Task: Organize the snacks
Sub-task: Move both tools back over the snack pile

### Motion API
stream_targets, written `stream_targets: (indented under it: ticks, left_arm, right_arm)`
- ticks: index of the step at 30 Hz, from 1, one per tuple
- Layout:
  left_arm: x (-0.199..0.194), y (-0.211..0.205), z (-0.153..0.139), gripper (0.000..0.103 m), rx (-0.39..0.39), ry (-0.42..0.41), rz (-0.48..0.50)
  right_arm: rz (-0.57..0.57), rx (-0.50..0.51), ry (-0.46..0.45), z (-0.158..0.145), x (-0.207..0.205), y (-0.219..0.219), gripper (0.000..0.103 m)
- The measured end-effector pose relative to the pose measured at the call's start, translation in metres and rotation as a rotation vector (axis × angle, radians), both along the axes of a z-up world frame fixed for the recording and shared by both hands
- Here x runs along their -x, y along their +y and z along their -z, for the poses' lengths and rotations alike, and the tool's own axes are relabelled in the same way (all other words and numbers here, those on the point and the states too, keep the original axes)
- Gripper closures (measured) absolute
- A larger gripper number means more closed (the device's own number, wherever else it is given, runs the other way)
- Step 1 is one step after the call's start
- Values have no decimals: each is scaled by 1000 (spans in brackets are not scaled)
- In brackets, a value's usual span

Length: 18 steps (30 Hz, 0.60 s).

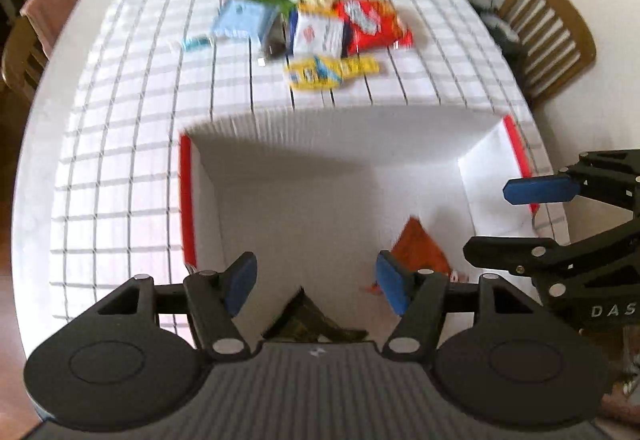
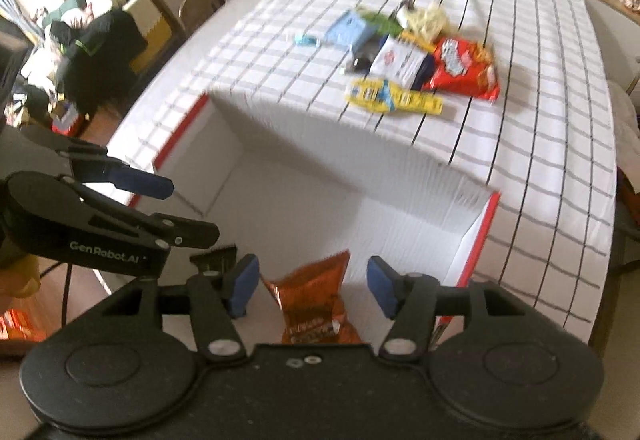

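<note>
White cardboard box (image 1: 476, 167), red-edged, sits at the near end of the bench (image 1: 120, 159) so you can drop packets straight in. Orange snack bag (image 2: 316, 304) lies inside it, between the spread pads of your right tongs (image 2: 312, 290) but untouched by them: released, by the look. Dark packet (image 1: 312, 324) lies under your left tongs (image 1: 316, 286), also spread and pinching nothing. Remaining snacks (image 1: 316, 35) are heaped mid-bench, well apart from the box; likely next to fetch.
</note>
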<state>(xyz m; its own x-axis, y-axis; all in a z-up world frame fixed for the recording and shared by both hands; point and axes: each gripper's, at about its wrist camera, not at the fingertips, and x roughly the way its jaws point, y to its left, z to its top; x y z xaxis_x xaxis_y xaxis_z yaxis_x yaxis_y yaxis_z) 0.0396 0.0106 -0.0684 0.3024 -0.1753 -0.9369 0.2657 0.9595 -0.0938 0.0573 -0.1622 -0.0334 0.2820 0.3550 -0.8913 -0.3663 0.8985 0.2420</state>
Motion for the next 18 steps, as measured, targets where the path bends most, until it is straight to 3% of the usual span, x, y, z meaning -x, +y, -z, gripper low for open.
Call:
stream_targets:
  ticks: [3, 7, 15, 18]
  left_arm:
    - [0, 4, -13, 34, 5, -53, -5]
    - [-3, 8, -28, 31, 2, -118, -10]
    - [-22, 15, -52, 20, -5, -217, -24]
    - [-35, 17, -59, 19, -15, -255, -28]
  right_arm:
    - [22, -17, -30, -10, -5, -5, 39]
    - [45, -36, -69, -21, -11, -7, 26]
    - [85, -55, -133, -40, -29, -17, 22]
    - [101, -59, -152, -45, -41, -21, 13]
